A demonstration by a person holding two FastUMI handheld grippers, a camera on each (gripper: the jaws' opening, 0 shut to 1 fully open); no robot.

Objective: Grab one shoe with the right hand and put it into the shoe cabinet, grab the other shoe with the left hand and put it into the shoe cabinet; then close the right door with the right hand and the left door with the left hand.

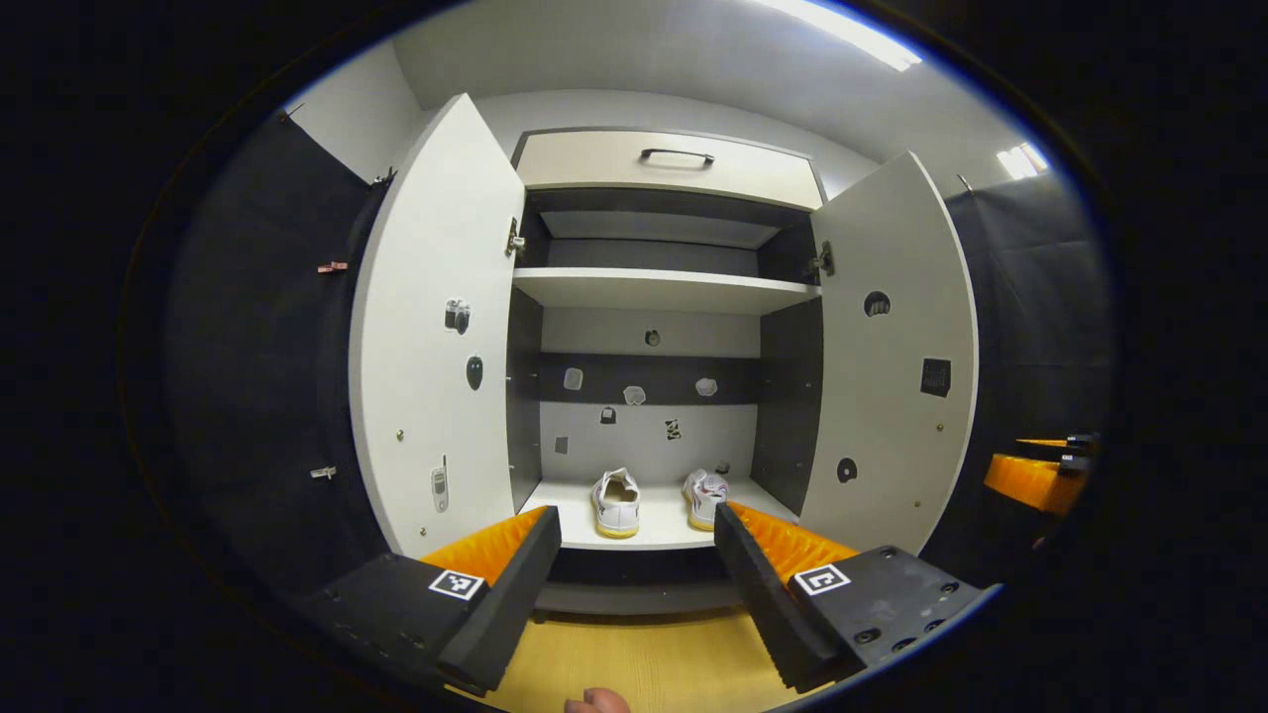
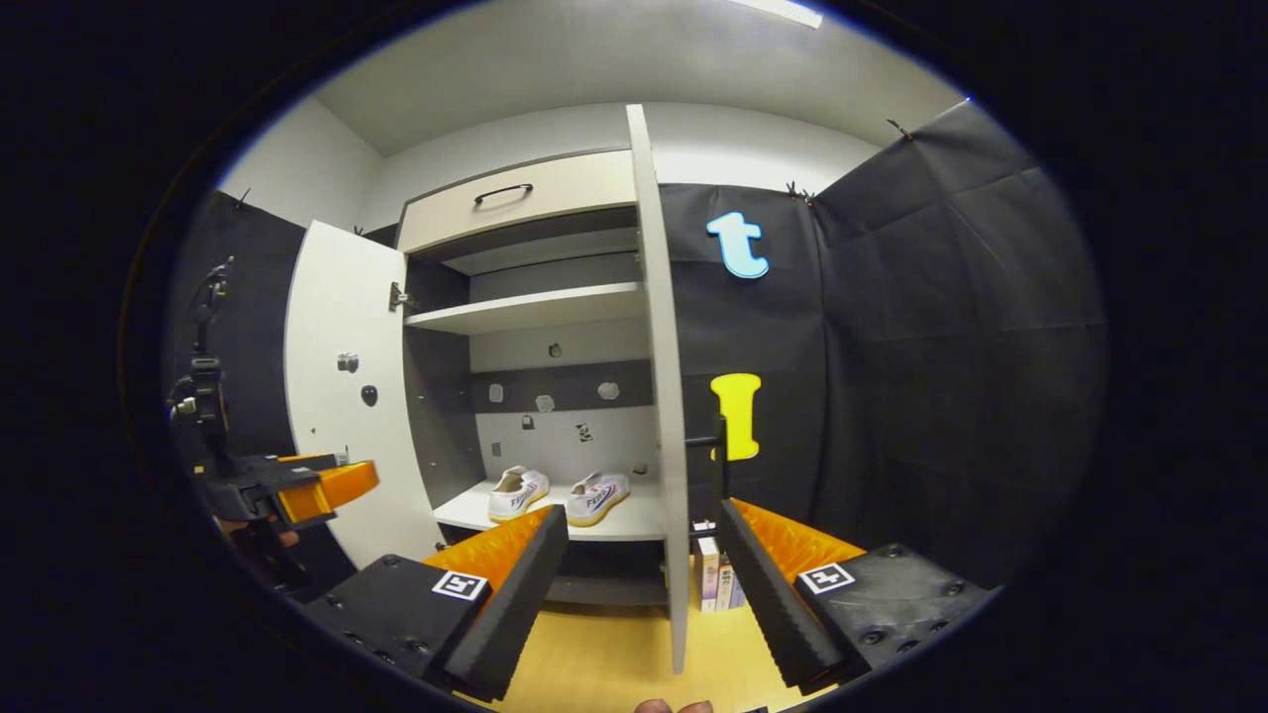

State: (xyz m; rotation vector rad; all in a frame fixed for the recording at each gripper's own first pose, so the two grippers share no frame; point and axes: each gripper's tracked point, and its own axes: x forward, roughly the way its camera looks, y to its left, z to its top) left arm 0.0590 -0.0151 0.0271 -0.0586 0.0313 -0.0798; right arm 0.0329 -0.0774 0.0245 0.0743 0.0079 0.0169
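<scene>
The shoe cabinet (image 1: 659, 289) stands with both doors swung wide. Two white shoes rest side by side on its bottom shelf, one to the left (image 1: 616, 502) and one to the right (image 1: 705, 497); the same pair (image 2: 517, 492) (image 2: 594, 495) shows in the right gripper view. My left gripper (image 1: 634, 517) is open and holds nothing, facing the shelf from a short way back. My right gripper (image 2: 637, 515) is also open, and the edge of the right door (image 2: 666, 396) runs down between its fingers without touching them. The left door (image 1: 426, 337) hangs open at the left.
A closed drawer (image 1: 674, 163) with a dark handle tops the cabinet, above an upper shelf (image 1: 659, 287). A dark handle (image 2: 715, 441) sticks out of the right door's outer face. Small boxes (image 2: 713, 574) stand on the wooden floor (image 1: 634, 663) beside the cabinet. Black cloth walls flank both doors.
</scene>
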